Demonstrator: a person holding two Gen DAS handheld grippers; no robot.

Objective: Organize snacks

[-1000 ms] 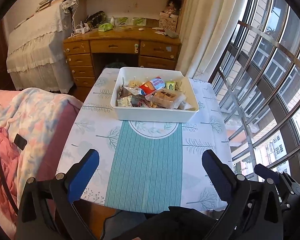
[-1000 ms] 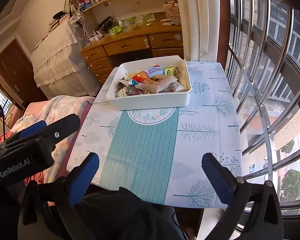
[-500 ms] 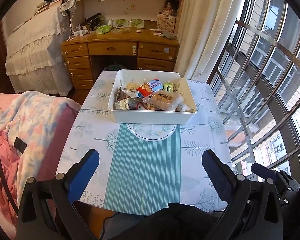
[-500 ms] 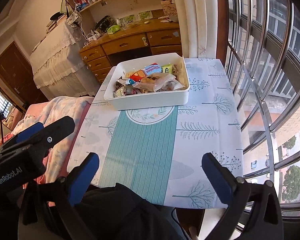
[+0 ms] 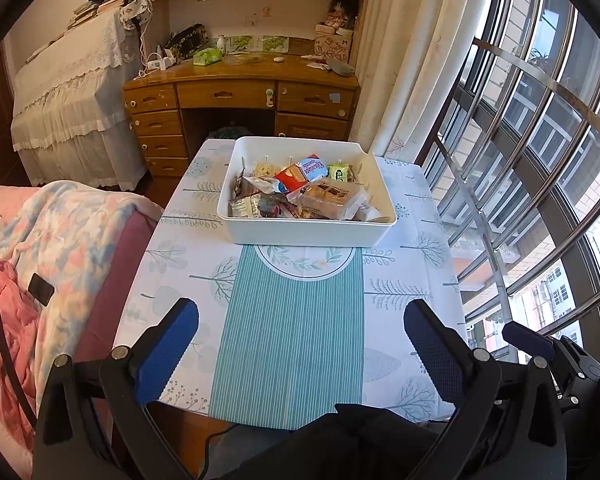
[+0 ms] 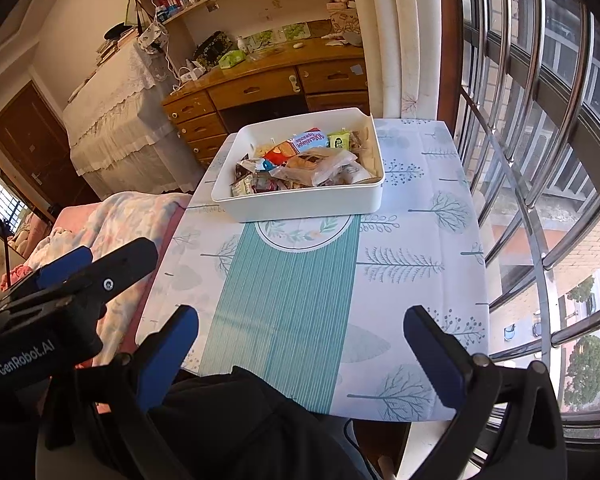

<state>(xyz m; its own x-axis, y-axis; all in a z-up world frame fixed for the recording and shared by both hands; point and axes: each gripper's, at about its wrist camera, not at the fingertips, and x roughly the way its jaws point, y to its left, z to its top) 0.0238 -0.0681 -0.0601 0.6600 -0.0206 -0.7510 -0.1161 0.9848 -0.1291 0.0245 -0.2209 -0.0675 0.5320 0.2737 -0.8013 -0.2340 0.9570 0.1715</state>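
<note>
A white bin (image 5: 306,231) (image 6: 300,204) stands at the far end of the small table, piled with several snack packets: a clear pack of biscuits (image 5: 332,198), a red and blue packet (image 5: 302,172) and a small green one (image 5: 339,172). My left gripper (image 5: 300,344) hangs open over the table's near edge, well short of the bin, with nothing between its blue pads. My right gripper (image 6: 300,344) is also open and empty at the near edge; the left gripper's body (image 6: 72,280) shows at its left.
The table carries a white tree-print cloth (image 5: 412,280) with a teal striped runner (image 5: 296,320). A bed with pink and floral bedding (image 5: 40,240) lies at the left, a barred window (image 5: 540,160) at the right, a wooden desk (image 5: 240,96) behind. Dark clothing (image 5: 340,440) sits below the grippers.
Both grippers have drawn slightly back and up from the table, so the bin appears a little farther away. Both stay open and empty.
</note>
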